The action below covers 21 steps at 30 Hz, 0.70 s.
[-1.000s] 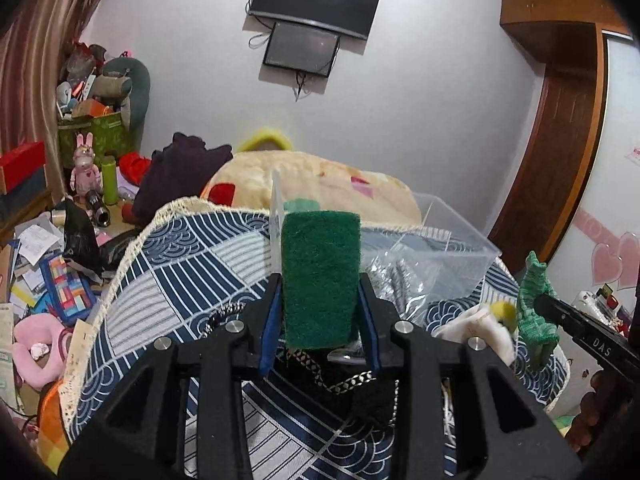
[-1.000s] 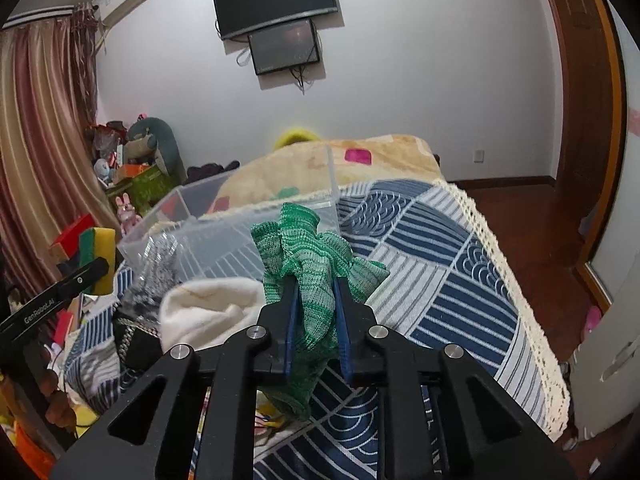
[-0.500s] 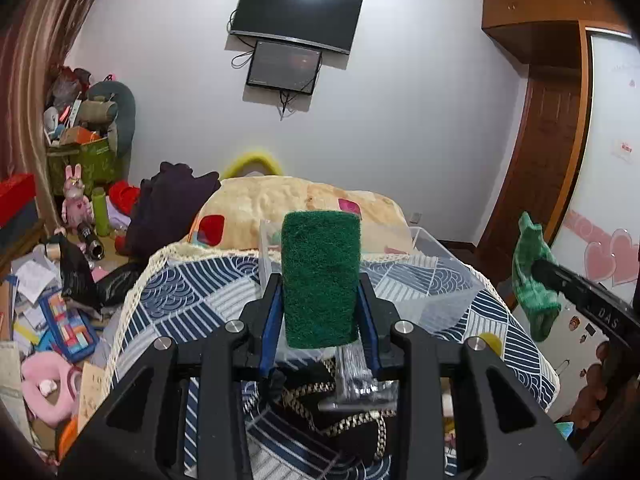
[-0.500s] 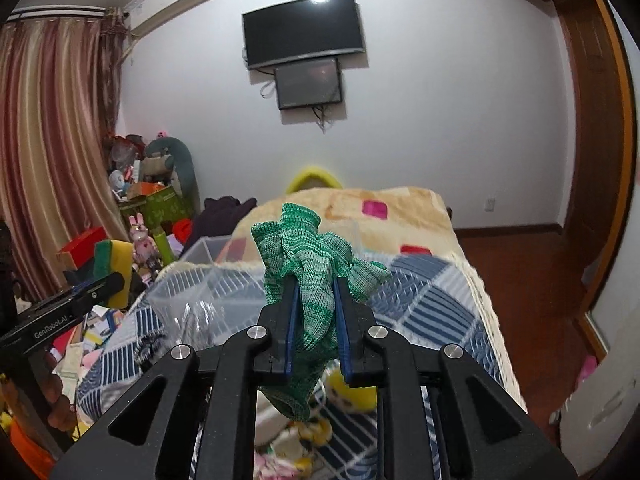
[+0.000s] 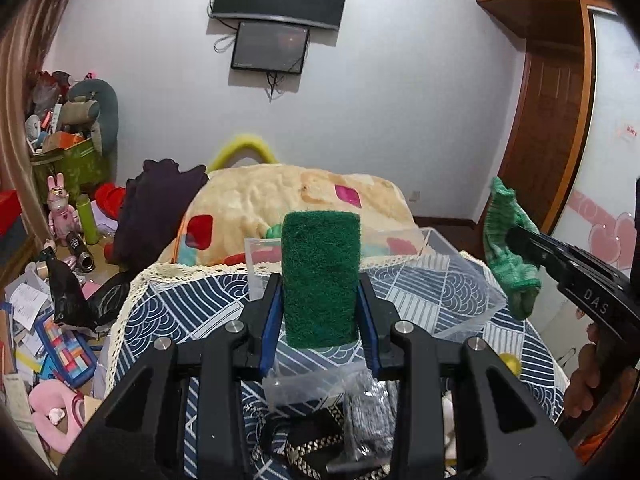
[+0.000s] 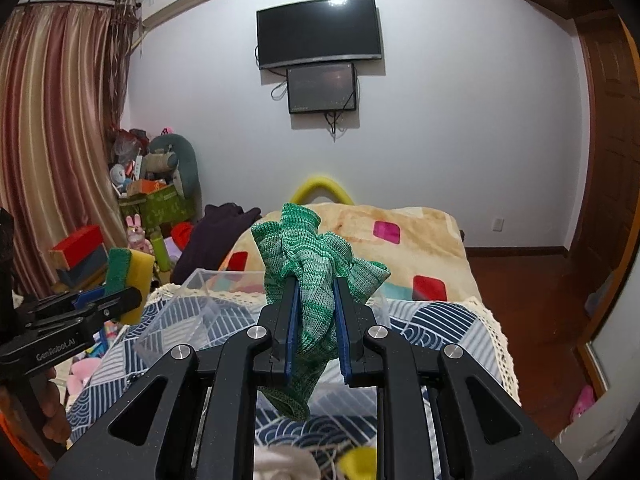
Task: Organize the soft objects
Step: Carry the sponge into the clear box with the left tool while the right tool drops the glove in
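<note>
My left gripper (image 5: 320, 276) is shut on a green-faced scouring sponge (image 5: 320, 276), held upright above the patterned cloth; from the right wrist view the same sponge (image 6: 128, 276) shows its yellow back in the left gripper (image 6: 116, 296). My right gripper (image 6: 314, 300) is shut on a crumpled green knitted cloth (image 6: 308, 256), which hangs below the jaws; it also appears at the right of the left wrist view as the green cloth (image 5: 508, 256). A clear plastic box (image 5: 448, 288) stands on the cloth ahead of both grippers, below them.
A blue-and-white patterned cloth (image 5: 192, 312) covers the table. A bag of dark items (image 5: 364, 408) and a chain lie under the left gripper. White and yellow soft items (image 6: 288, 460) lie near the right one. A blanket-covered bed (image 6: 400, 232) is behind; clutter fills the floor at left.
Both grippers rose and tilted up with their loads; the table and clear box sank lower in both views. The grips did not change.
</note>
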{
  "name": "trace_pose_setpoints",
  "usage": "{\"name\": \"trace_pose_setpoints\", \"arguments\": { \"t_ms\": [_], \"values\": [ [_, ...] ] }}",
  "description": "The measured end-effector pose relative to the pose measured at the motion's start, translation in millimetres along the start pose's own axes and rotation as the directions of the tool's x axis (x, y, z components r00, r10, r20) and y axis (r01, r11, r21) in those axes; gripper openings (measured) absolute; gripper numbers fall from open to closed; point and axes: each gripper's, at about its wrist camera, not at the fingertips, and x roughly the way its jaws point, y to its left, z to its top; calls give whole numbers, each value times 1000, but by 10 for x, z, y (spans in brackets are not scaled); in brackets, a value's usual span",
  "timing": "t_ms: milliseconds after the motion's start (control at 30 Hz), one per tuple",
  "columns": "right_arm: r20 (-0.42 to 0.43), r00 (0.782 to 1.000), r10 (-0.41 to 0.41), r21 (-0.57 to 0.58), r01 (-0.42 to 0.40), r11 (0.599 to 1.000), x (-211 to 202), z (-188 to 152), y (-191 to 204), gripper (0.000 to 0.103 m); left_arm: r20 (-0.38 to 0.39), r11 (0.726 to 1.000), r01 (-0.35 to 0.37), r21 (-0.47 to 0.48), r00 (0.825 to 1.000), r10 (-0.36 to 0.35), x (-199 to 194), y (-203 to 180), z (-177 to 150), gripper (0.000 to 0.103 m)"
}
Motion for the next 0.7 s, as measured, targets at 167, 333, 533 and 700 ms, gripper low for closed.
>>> {"name": "trace_pose_setpoints", "arguments": {
  "t_ms": [167,333,533,700],
  "values": [
    [-67,998,-7,-27,5,1000,237,-23,45,15,-86,1000,-18,16,996,20,311,18,-5,35],
    [-164,986,-19,-74,7,997,491,-73,64,15,-162,999,-17,32,987,22,560,17,-40,35],
    [-263,965,-23,-116,-8,993,689,-148,56,15,-199,996,-50,80,978,65,690,-42,-70,35],
    [-333,943,-28,-168,-31,985,800,-206,109,15,-245,997,-46,68,968,61,784,-17,-76,35]
  ]
}}
